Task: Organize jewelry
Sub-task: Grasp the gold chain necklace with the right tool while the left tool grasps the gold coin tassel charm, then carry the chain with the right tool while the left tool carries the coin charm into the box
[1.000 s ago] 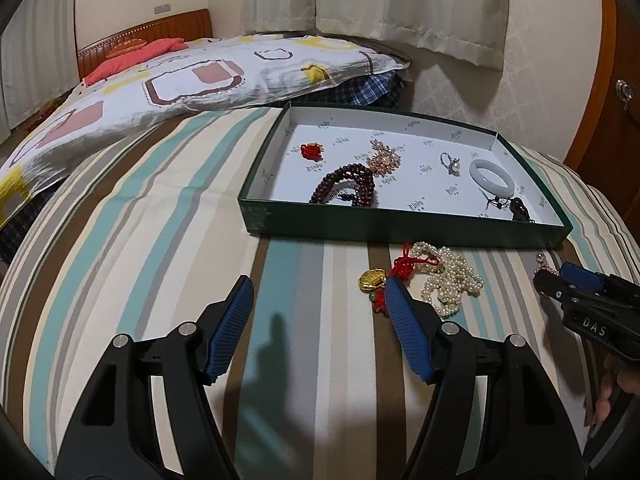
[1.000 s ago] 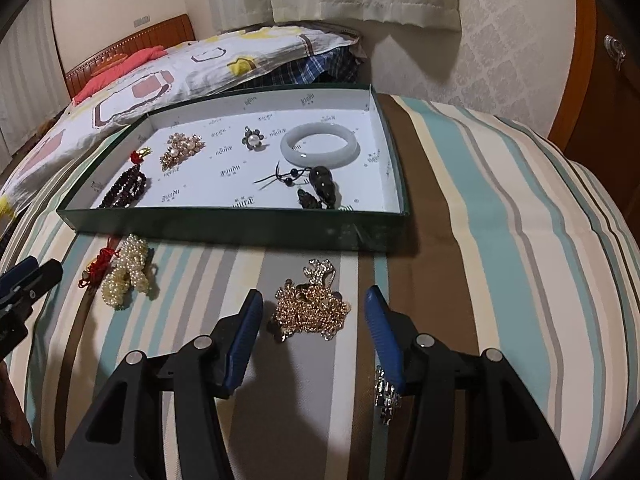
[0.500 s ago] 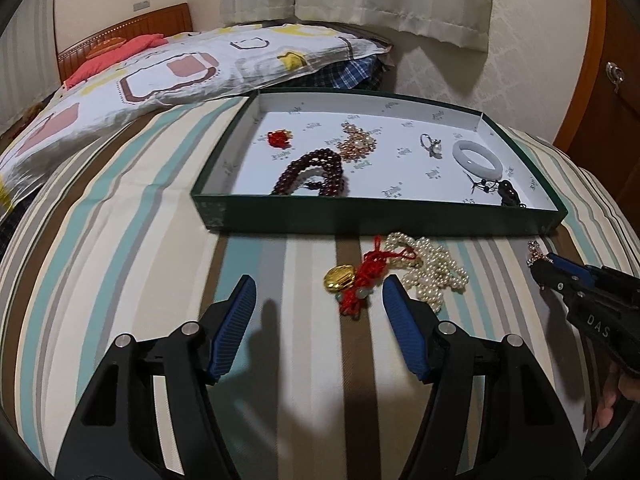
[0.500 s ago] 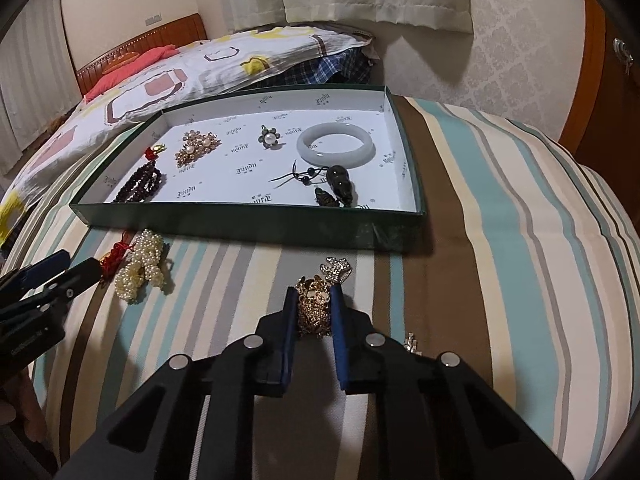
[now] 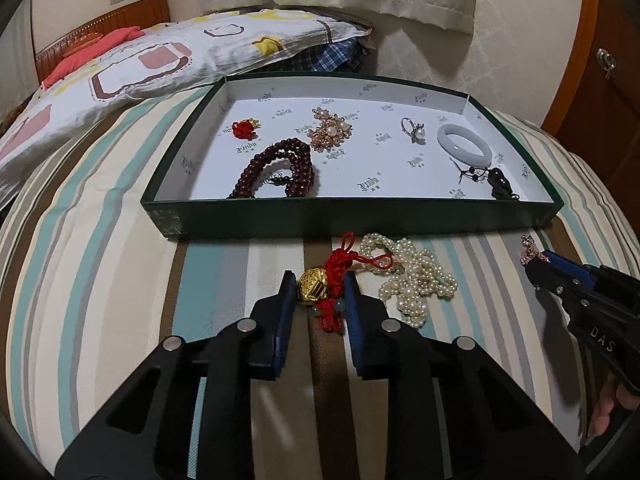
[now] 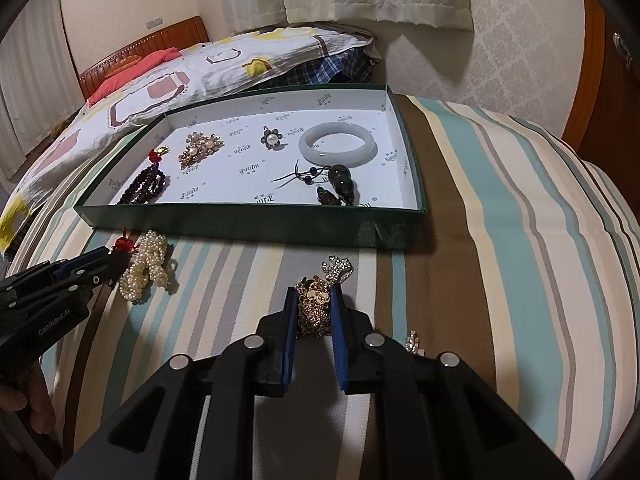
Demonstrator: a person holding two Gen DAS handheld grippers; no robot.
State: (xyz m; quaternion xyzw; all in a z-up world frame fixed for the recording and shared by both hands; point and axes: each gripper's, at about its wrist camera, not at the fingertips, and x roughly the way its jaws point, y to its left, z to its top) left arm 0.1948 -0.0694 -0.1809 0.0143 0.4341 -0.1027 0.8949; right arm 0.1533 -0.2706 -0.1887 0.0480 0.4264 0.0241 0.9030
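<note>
Just in front of the green tray [image 5: 360,220] on the striped bed, my left gripper [image 5: 318,292] jaws are closing around a gold charm [image 5: 313,285] on limp red cord, while my right gripper [image 6: 314,312] jaws pinch a tangly, light gold chain brooch [image 6: 314,304] by its bunched middle.

Both claws are angled down toward the bed. The left claw [image 5: 318,292] has its blue pads [image 5: 285,312] closing in, with a gold charm on a red cord sitting between them and the pads right up against it. The right claw [image 6: 314,312] is clamped tight on a clump of gold chain. A bit of hand [image 5: 608,412] shows at the near right edge, fingers wrapped under the right claw's handle.
</note>
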